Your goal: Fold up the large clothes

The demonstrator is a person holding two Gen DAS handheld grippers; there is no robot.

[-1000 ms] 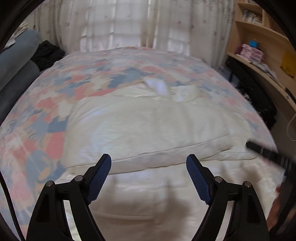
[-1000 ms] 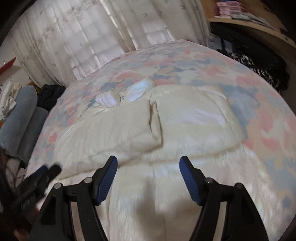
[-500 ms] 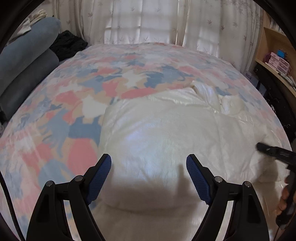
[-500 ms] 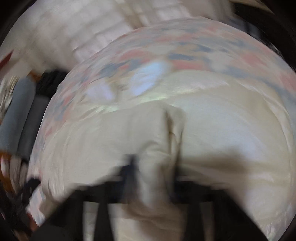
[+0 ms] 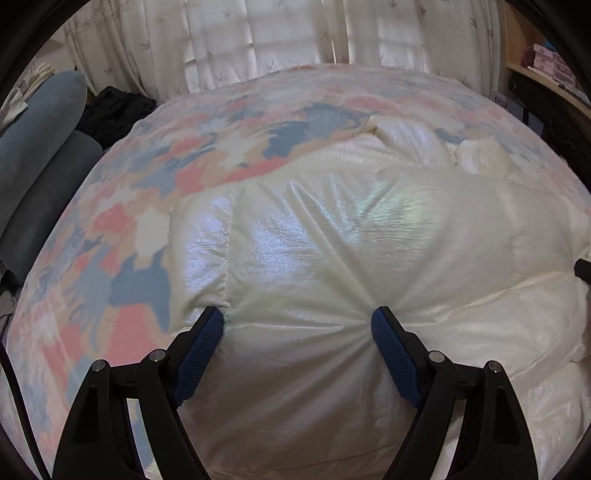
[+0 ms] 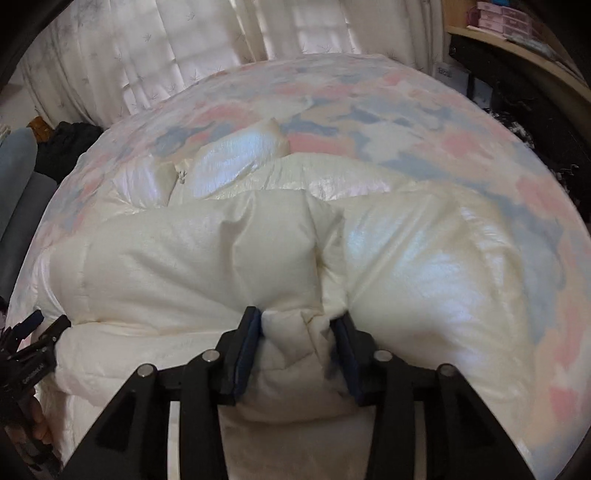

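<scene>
Cream puffer jacket (image 5: 369, 236), shiny and quilted, lies spread over the near half of a bed (image 5: 229, 147) covered with a pink, blue and cream patterned spread. Its collar end (image 6: 236, 162) points toward the far side, where pale patterned curtains (image 5: 258, 40) hang across a window. One sleeve (image 6: 207, 254) is folded across the body, and its cuff end sits near the middle of the jacket.

In the left wrist view, the left gripper (image 5: 297, 325) presses down into the jacket near its left edge. Its jaws stand wide apart, and the padding bulges up between the blue pads (image 5: 201, 350), with creases fanning out from both tips. Both tips touch the fabric, but they straddle the bulge rather than pinching it.

In the right wrist view, the right gripper (image 6: 299, 332) has a thick bunch of the folded sleeve between its jaws. The jaws are about half open and are opening, though both pads (image 6: 247, 354) are still against the puffed fabric. Creases gather where the bunch enters the jaws.

At the far left of the right wrist view, the left gripper's black body shows beside the jacket, with fingers of a hand (image 6: 38, 424) around it.

Left of the bed lie grey-blue bolsters (image 5: 40, 125) and a heap of dark cloth (image 5: 114, 110). On the right a wooden shelf (image 6: 517, 48) carries pink boxes (image 6: 495, 18).
</scene>
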